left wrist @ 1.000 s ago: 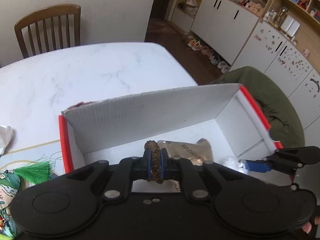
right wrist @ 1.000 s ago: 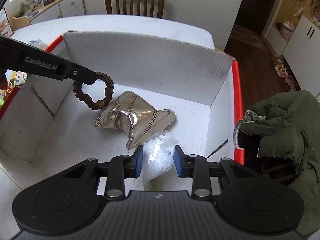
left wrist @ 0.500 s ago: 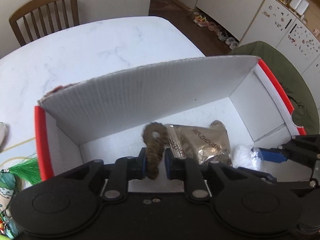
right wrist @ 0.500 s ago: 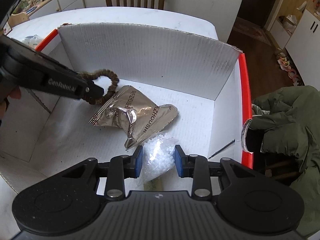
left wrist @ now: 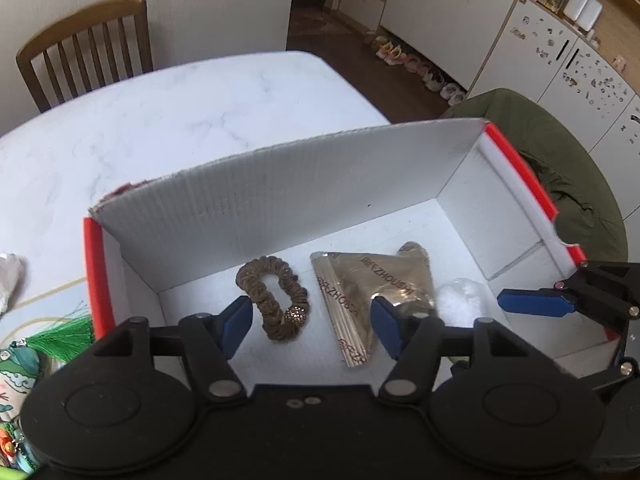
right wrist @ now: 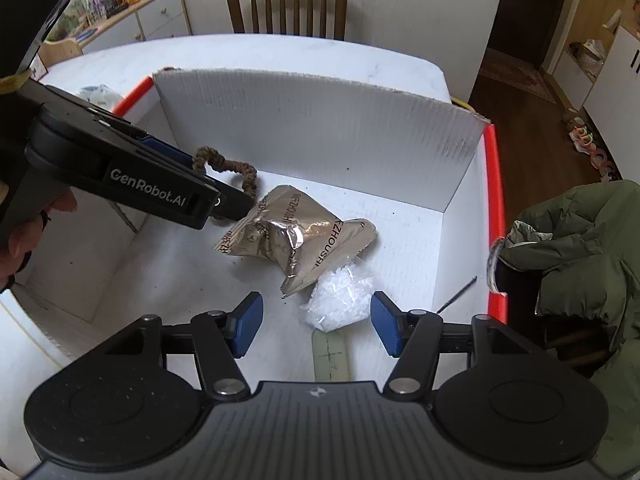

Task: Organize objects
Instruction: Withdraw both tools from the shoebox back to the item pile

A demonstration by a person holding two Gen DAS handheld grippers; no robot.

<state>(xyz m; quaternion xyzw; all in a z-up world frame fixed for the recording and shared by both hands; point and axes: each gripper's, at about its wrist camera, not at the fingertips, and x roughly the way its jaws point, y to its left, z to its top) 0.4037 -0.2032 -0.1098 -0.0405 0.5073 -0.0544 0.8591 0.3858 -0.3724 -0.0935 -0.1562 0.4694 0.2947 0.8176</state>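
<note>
Both the left gripper [left wrist: 310, 326] and right gripper [right wrist: 316, 326] are hovering spread wide and empty over the box [left wrist: 280, 188], the left view alone showing the whole brown scrunchie [left wrist: 274, 298] lying on its floor, long axis slanting away leftward, beside the foil packet [left wrist: 372, 292].

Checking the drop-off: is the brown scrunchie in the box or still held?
In the box. The scrunchie lies flat on the box floor; the left tongs are open above it.

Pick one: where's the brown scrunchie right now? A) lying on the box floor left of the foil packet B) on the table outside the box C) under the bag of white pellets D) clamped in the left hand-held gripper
A: the scrunchie lies loose on the box floor, left of the foil packet, with the left hand-held gripper open above it.
</note>
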